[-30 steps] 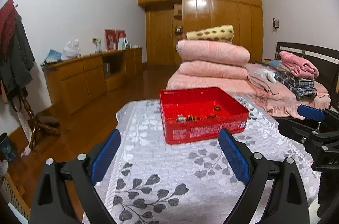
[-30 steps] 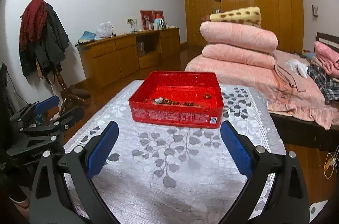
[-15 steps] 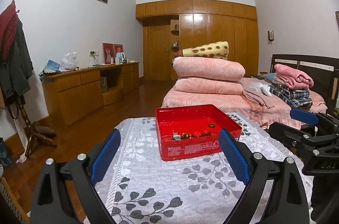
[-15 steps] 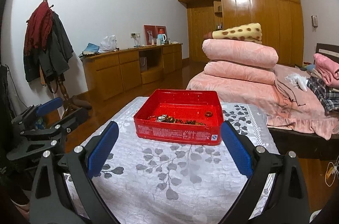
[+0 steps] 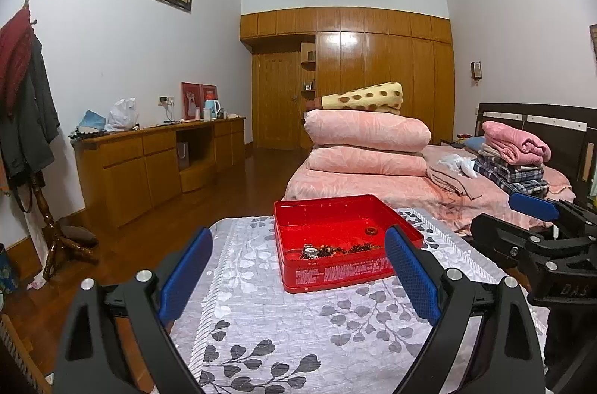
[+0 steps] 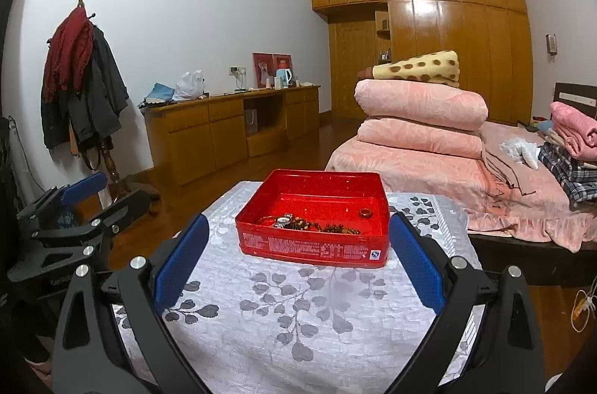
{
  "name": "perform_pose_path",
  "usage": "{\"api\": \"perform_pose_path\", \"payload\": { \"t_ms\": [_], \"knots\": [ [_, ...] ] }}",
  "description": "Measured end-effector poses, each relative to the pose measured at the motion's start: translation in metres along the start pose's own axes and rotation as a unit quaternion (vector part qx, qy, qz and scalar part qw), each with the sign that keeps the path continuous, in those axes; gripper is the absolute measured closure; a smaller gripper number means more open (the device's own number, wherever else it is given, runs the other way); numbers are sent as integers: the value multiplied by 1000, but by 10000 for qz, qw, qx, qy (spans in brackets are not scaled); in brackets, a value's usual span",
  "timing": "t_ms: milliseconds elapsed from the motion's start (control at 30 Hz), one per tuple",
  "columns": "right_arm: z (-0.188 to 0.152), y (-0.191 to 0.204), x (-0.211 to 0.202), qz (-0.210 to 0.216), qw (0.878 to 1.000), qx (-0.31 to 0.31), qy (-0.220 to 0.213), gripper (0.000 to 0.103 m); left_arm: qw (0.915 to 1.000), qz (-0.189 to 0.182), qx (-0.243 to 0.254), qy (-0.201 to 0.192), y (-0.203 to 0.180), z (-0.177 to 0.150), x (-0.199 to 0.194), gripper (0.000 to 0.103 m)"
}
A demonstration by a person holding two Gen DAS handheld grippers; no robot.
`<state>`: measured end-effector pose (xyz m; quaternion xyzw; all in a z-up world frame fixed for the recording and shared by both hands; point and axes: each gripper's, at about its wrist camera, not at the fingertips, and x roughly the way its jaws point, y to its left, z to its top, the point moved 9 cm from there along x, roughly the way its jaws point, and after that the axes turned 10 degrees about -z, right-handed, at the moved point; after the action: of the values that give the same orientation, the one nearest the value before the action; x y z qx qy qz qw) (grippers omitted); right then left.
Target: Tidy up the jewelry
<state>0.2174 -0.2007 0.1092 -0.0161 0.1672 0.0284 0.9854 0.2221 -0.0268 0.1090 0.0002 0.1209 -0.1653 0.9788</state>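
A red tin tray (image 5: 328,276) (image 6: 309,247) stands on a table with a grey leaf-patterned cloth (image 5: 298,330) (image 6: 298,315). In it lie a tangle of dark bead strings with a small watch (image 5: 337,249) (image 6: 298,223) and a brown ring (image 5: 371,230) (image 6: 366,213). My left gripper (image 5: 298,272) is open and empty, held back from the tray's near side. My right gripper (image 6: 298,261) is open and empty, also short of the tray. Each gripper shows in the other's view, the right one (image 5: 537,237) and the left one (image 6: 74,211).
A bed (image 5: 429,185) with stacked pink quilts (image 6: 418,118) lies beyond the table. A wooden sideboard (image 5: 156,162) lines the left wall. A coat stand (image 6: 82,88) with jackets is at the left. A wooden wardrobe (image 5: 354,77) fills the far wall.
Both grippers have tilted up and drawn back a little; the tray sits lower in both views. Both stay open and empty.
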Motion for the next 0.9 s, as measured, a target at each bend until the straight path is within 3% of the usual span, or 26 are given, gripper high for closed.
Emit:
{"api": "perform_pose_path", "payload": {
  "t_ms": [900],
  "knots": [
    [4,0,-1,-7,10000,-20,-45,9,10000,-11,38,-80,-1,9,-7,11]
  ]
}}
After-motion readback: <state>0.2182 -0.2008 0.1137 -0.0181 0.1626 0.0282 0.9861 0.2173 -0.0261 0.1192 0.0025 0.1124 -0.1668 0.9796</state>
